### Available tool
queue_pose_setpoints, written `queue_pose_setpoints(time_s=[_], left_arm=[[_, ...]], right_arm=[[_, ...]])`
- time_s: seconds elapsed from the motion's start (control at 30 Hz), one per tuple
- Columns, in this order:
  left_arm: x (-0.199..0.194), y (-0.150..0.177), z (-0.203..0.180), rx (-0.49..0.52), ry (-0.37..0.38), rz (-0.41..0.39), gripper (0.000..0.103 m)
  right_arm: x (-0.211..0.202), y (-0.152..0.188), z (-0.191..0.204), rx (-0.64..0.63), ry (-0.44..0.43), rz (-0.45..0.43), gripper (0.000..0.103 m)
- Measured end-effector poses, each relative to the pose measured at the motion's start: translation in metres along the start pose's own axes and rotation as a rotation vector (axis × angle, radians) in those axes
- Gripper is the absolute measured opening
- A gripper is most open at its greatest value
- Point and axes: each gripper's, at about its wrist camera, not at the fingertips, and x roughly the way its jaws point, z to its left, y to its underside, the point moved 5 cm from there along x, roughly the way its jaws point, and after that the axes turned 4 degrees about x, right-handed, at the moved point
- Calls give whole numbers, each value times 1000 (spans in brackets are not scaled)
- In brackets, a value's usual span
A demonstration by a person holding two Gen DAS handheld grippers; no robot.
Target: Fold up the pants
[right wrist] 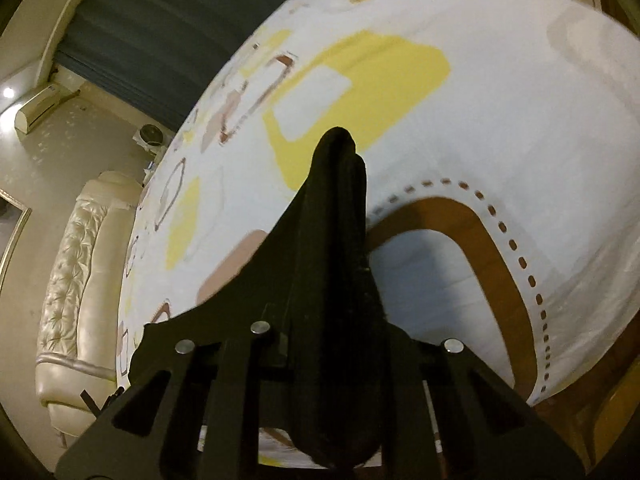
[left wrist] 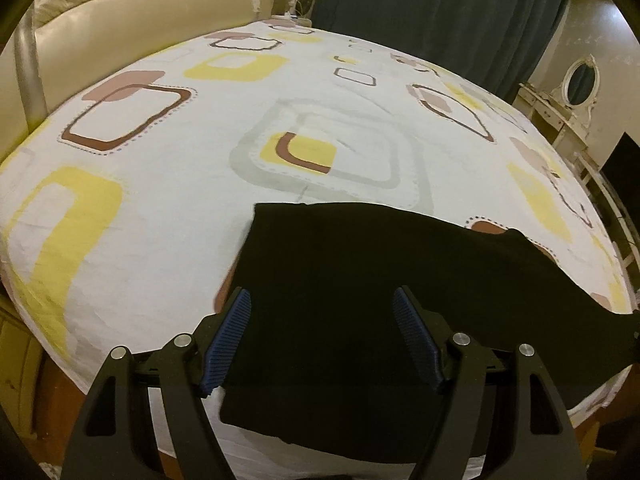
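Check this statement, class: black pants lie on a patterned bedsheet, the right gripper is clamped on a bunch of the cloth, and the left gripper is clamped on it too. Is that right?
Not quite. The left gripper is open, its blue pads spread wide above the black pants, as the left wrist view shows. The rest stands: the right gripper is clamped on the cloth over the patterned bedsheet.

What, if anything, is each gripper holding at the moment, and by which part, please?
The right gripper is shut on a bunched fold of the black pants. The left gripper is open above them, holding nothing.
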Motion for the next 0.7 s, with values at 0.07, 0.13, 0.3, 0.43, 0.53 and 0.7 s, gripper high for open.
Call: queue_pose_setpoints(time_s=[0.07, 0.13, 0.3, 0.43, 0.53, 0.7], left_arm=[[0, 0, -2, 7, 4, 0, 73], [1, 1, -4, 9, 1, -2, 73], [1, 4, -14, 52, -21, 3, 73], [-4, 3, -23, 62, 2, -2, 73], [-7, 2, -28, 52, 31, -4, 77], [-12, 2, -37, 90, 28, -30, 77]], right_arm=[[-9, 0, 16, -22, 7, -19, 14], [-15, -1, 35, -49, 16, -36, 14], [-31, 7, 85, -119, 18, -78, 14], [-38, 22, 141, -199, -8, -105, 14], [-36, 37, 173, -245, -28, -107, 15], [-12, 73, 235, -364, -16, -70, 15]])
